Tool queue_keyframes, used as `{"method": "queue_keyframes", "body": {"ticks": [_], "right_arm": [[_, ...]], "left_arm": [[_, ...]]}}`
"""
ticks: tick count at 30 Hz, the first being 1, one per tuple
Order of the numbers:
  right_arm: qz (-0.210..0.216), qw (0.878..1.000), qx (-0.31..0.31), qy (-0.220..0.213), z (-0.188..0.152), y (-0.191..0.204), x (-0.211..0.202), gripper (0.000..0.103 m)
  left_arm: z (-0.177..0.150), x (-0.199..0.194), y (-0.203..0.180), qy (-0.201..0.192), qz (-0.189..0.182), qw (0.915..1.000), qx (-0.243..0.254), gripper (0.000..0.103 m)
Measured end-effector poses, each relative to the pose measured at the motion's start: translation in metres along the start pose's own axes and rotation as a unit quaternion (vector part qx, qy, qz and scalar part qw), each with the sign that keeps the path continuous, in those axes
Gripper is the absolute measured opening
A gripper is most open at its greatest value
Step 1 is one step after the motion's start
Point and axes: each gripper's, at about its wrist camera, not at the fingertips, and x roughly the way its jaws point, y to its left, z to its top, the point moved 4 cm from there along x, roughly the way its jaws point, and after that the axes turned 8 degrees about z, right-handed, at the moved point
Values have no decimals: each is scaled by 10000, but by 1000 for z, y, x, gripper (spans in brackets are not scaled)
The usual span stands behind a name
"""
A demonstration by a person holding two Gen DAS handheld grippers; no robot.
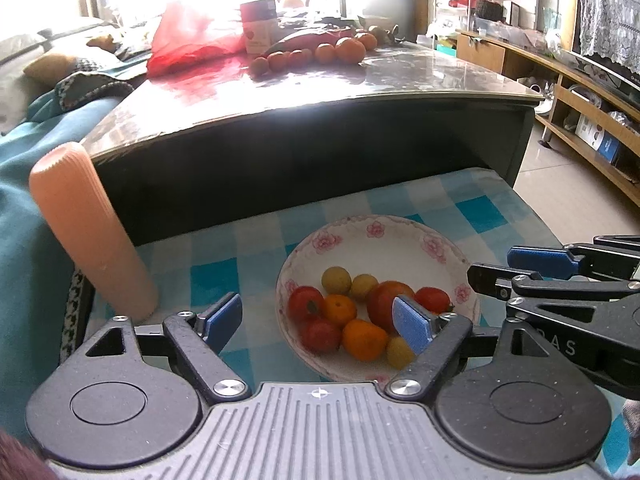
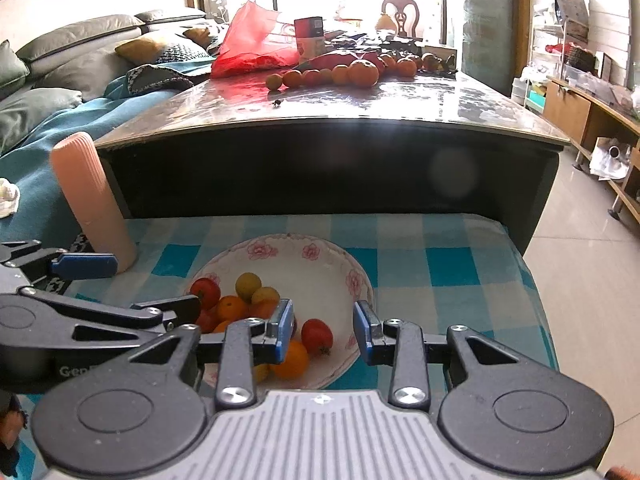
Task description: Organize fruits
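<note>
A white bowl with pink flowers point(image 1: 400, 240) point(image 2: 320, 256) sits on a blue checked cloth and holds several small fruits: red tomatoes point(image 1: 306, 303) point(image 2: 317, 336), oranges point(image 1: 363, 339) point(image 2: 231, 307) and yellow ones point(image 1: 337, 280) point(image 2: 248, 285). My left gripper point(image 1: 318, 322) hovers open over the bowl's near left side with nothing between its fingers. My right gripper point(image 2: 323, 332) is open over the bowl's near right part, also empty. Each gripper shows in the other's view, the right gripper point(image 1: 532, 268) at the right and the left gripper point(image 2: 124, 284) at the left.
A tall peach ribbed cylinder point(image 1: 90, 232) point(image 2: 94, 204) stands on the cloth to the left of the bowl. Behind rises a dark coffee table point(image 1: 320, 92) point(image 2: 340, 104) bearing more oranges point(image 1: 350, 50) point(image 2: 363, 73), a red bag point(image 1: 188, 36) and a box. A sofa with teal cover lies left; shelving runs along the right.
</note>
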Motion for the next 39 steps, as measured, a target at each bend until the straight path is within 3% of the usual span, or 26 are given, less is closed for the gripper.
{"method": "queue_keyframes", "body": {"ticks": [8,16,28,39], "right_arm": [[28,9999,94,51,-13,5,-14,49],[53,9996,257,91,-31,12,-33,49],[77,9991,382,156,-62,23,-63,49],[116,9982,580,125,-90,33,-96,54]], "left_arm": [[-15,-17,-3,-72,124,9999,-61,87],[-27,-44,-11,-316,545,9975,317,87],[-65,-60,-1,186,-86,9990,-397,87],[-89,-89,1,54,50,9989,-455,96]]}}
